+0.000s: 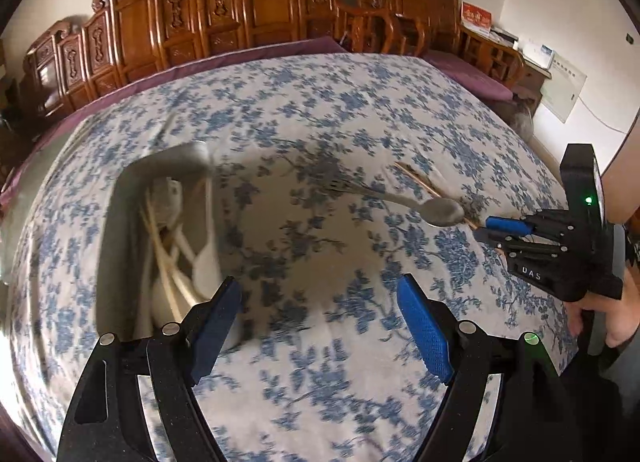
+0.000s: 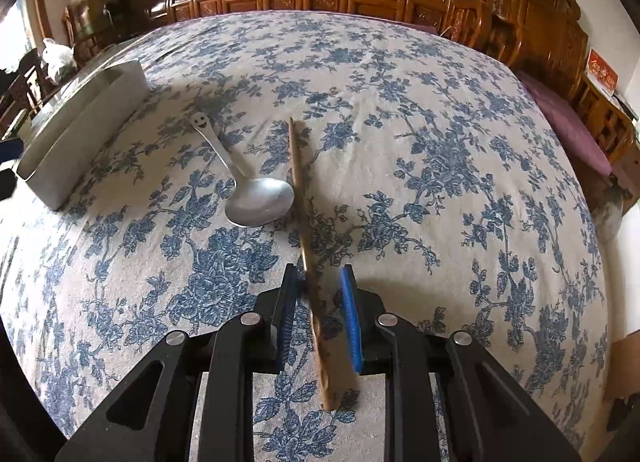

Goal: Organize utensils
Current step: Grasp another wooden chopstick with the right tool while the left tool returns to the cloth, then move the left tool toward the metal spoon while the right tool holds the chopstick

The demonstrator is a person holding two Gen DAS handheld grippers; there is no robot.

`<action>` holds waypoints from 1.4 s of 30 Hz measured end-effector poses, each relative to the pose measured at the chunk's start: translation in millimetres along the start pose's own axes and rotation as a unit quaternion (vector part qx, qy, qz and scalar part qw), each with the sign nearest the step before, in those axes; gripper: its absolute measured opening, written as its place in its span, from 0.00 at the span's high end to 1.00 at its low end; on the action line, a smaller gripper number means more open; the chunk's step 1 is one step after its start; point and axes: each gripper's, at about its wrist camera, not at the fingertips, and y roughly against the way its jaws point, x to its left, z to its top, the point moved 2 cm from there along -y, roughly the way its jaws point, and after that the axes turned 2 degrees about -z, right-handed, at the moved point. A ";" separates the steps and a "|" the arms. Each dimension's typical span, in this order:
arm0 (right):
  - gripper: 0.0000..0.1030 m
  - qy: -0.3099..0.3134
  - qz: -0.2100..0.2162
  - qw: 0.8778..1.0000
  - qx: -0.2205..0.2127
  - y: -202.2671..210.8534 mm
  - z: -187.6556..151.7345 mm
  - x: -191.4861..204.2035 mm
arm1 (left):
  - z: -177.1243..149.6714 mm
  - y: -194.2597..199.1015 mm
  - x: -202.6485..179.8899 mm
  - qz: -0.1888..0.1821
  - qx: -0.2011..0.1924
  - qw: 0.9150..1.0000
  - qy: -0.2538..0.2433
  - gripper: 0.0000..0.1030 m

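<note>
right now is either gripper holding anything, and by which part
The right gripper straddles the thick end of the wooden chopstick, but a firm grip cannot be told. The left gripper is open and holds nothing.

Metal spoon flat on cloth, touching wooden chopstick.

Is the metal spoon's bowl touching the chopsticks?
Touching: in the right wrist view, the metal spoon bowl's edge meets the chopsticks with no cloth showing between.
</note>
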 end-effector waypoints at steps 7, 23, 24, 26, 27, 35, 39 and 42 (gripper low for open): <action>0.94 0.001 -0.026 1.000 0.003 2.9 -5.4 -13.2 | 19.5 -37.2 -35.9 0.002 0.019 1.000 -0.008 0.25; 0.94 -0.055 -0.012 0.998 0.004 2.6 -8.5 -37.4 | 82.6 -126.2 -86.9 0.016 0.060 0.998 0.015 0.25; 0.94 -0.056 -0.011 0.998 0.004 2.5 -8.2 -37.2 | 82.5 -129.3 -87.2 0.020 0.063 0.998 0.011 0.25; 0.94 -0.057 -0.010 0.998 0.004 2.4 -8.0 -36.4 | 80.7 -136.4 -92.3 0.046 0.070 0.996 -0.013 0.25; 0.94 -0.057 -0.010 0.998 0.004 2.1 -7.8 -36.0 | 78.8 -139.6 -93.8 0.053 0.075 0.995 -0.025 0.25; 0.94 -0.062 -0.003 0.998 0.004 2.1 -6.9 -36.5 | 63.7 -139.7 -72.0 0.053 0.100 0.994 -0.009 0.25; 0.94 -0.063 -0.001 0.998 0.005 1.2 -6.5 -35.1 | 54.1 -133.0 -64.6 0.036 0.110 0.993 -0.002 0.25; 0.94 -0.061 0.000 0.998 0.004 1.6 -6.7 -33.2 | 51.6 -133.1 -58.9 0.033 0.116 0.993 0.005 0.25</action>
